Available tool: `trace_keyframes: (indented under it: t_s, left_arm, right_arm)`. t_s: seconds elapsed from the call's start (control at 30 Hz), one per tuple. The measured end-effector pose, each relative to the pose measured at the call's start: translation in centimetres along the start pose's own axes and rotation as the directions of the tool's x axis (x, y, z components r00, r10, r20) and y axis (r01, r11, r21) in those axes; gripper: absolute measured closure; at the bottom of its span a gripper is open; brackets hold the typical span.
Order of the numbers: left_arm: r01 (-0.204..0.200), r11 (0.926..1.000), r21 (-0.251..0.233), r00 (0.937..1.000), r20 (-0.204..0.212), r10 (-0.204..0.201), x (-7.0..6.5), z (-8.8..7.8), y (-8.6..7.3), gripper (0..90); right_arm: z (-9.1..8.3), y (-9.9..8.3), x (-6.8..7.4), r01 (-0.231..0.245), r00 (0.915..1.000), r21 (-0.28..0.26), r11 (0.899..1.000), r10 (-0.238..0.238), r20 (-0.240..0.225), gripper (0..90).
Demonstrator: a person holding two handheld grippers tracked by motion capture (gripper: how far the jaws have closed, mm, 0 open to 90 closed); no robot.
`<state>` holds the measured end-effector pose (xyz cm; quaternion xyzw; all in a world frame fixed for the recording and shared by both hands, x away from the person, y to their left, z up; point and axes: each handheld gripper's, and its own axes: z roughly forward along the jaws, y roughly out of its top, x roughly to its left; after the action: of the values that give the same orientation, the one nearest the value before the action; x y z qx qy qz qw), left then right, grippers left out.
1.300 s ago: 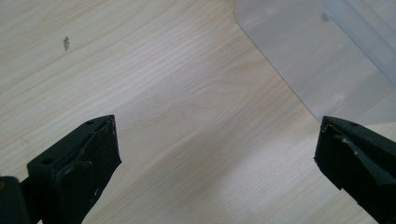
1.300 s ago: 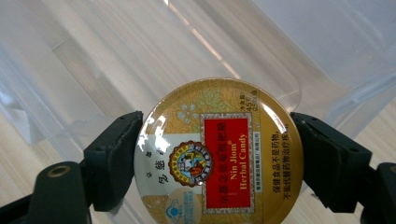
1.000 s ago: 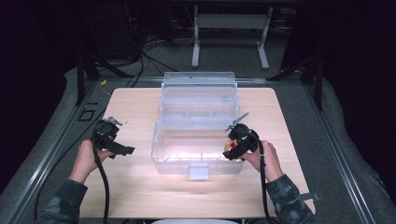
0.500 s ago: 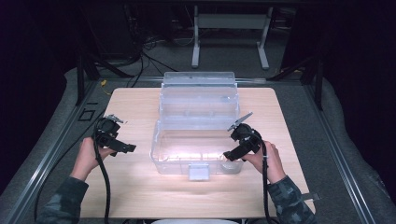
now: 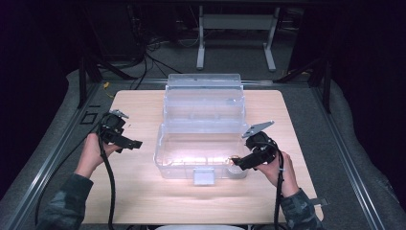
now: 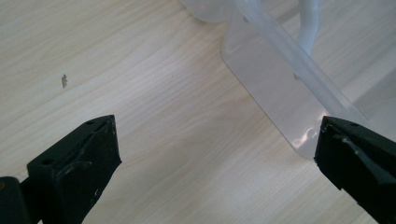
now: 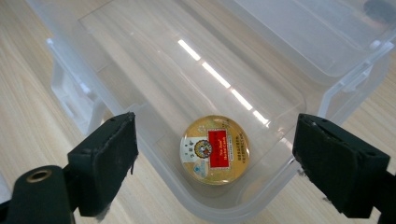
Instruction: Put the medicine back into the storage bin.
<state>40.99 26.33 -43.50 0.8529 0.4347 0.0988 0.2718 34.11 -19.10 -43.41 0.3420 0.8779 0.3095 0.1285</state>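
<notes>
Dark floor and cables ring the pale wooden bench (image 5: pixel 143 191), where a clear plastic box (image 5: pixel 203 143) stands open at the centre. At its 4 o'clock corner the right gripper (image 5: pixel 234 164) tilts down over the rim, jaws just widened and empty, above a round gold tin (image 7: pixel 215 149) with a red label whose small print is unreadable, lying flat inside. At 9 o'clock the left gripper (image 5: pixel 128 145) hangs level, jaws apart on nothing, its own view cutting off the box.

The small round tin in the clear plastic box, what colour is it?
Gold round tin with a red label; the right gripper view shows it best.
</notes>
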Motion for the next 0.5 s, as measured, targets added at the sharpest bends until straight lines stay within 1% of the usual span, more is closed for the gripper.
trace_keyframes:
  t_s: [0.17,0.2,0.23,0.3,0.37,0.4,0.43,0.5]
  left_arm:
    - [-0.014,0.9997,-0.021,0.9999,0.008,0.014,-0.1,-0.4,1.4,0.2]
    - [-0.018,0.9995,-0.027,0.9998,0.005,0.018,-0.2,-0.5,1.7,0.2]
    - [-0.024,0.9993,-0.029,0.9997,0.003,0.024,-0.2,-0.6,2.1,0.2]
    - [-0.027,0.9990,-0.035,0.9995,0.012,0.028,-0.3,-0.7,2.8,0.2]
    - [-0.037,0.9985,-0.042,0.9993,0.009,0.037,-0.5,-0.7,3.5,0.2]
    - [-0.036,0.9983,-0.046,0.9992,0.015,0.036,-0.6,-0.6,3.8,0.2]
    - [-0.042,0.9981,-0.045,0.9988,0.022,0.043,-0.7,-0.6,4.1,0.2]
    - [-0.052,0.9977,-0.043,0.9985,0.015,0.053,-0.9,-0.5,4.7,0.2]
  right_arm:
    - [-0.1,-0.5,0.2,-0.026,0.9996,-0.039,0.999,0.026,-0.009,14.5]
    - [-0.1,-0.6,0.2,-0.024,0.9997,-0.043,0.999,0.024,-0.002,14.5]
    - [-0.1,-0.6,0.3,-0.026,0.9996,-0.045,0.999,0.025,-0.009,14.5]
    - [-0.1,-0.6,0.5,-0.021,0.9998,-0.046,0.999,0.021,-0.005,14.6]
    - [-0.1,-0.6,0.7,-0.016,0.9999,-0.049,0.999,0.016,-0.006,14.7]
    - [-0.1,-0.6,0.8,-0.014,0.9999,-0.050,0.999,0.014,-0.008,14.8]
    - [0.0,-0.7,0.9,-0.014,0.9999,-0.048,0.999,0.014,-0.010,14.8]
    - [0.2,-0.7,1.0,-0.010,0.9999,-0.047,0.999,0.010,-0.010,14.8]
